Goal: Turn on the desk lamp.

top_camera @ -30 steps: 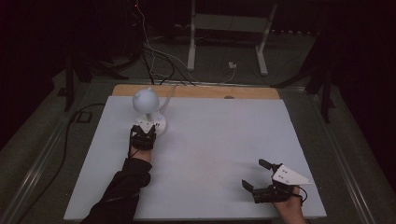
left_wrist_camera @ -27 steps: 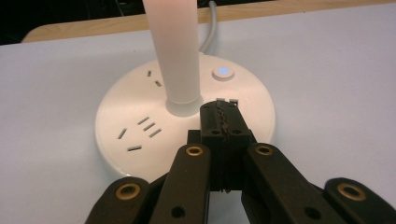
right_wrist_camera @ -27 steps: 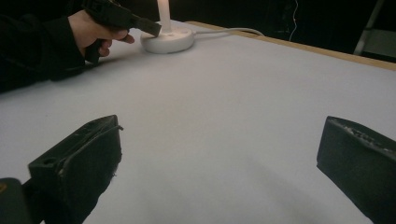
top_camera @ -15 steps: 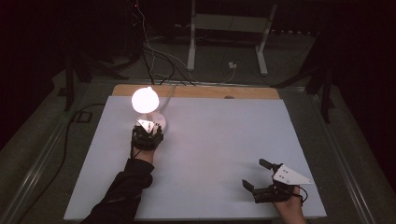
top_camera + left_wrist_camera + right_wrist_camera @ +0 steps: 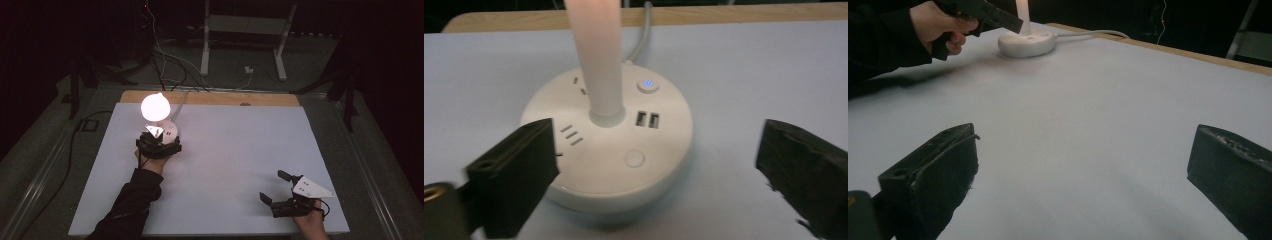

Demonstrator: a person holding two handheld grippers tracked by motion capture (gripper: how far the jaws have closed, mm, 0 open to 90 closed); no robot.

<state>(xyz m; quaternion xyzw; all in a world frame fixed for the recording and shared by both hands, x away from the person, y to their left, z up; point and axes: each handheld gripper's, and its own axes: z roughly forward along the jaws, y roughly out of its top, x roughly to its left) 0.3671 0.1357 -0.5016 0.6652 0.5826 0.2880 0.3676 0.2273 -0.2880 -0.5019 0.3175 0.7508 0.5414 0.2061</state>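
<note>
The lamp (image 5: 156, 107) stands at the table's (image 5: 240, 150) far left, unlit a second ago, glowing now; no writing is legible on its base (image 5: 609, 145), only a blue-lit power button (image 5: 647, 84). The left tool (image 5: 159, 145) gapes wide before the base; the right tool (image 5: 285, 192) rests wide near the table's front right.

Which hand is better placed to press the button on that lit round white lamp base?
Left: the left gripper hangs open right at the round white lamp base; the right gripper sits far across the table.

My left gripper (image 5: 161, 145) is black, topped by a grey three-cornered plate, and the arm behind it wears a black sleeve (image 5: 131, 202). My right gripper (image 5: 280, 192) is black too, with blocky matte jaws and its own grey plate.
</note>
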